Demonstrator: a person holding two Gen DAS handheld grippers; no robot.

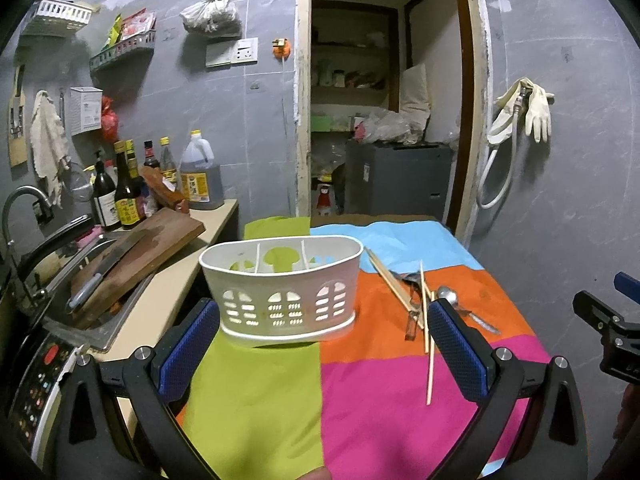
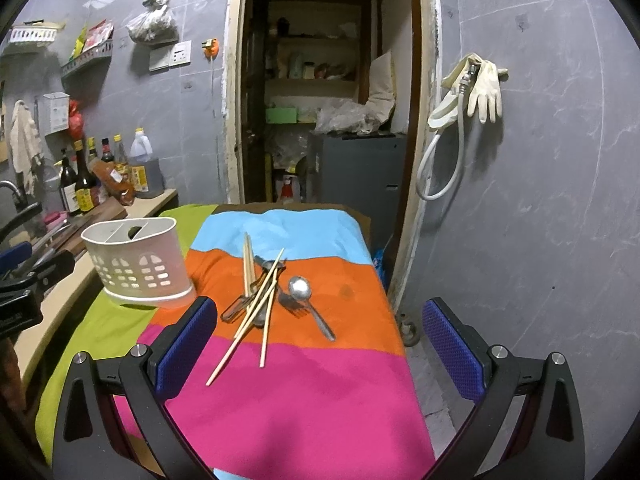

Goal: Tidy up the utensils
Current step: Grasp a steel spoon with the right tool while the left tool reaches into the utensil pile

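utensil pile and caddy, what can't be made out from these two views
- Utensil pile, right wrist view: crossed chopsticks cover the metal pieces beneath, so their count and type are unclear.
- Same pile, left wrist view: the left hand-held gripper pad hides part of it.
- White caddy, both views: its front wall hides the compartment floors.
- Left hand-held gripper, right wrist view: cut off by the left edge.
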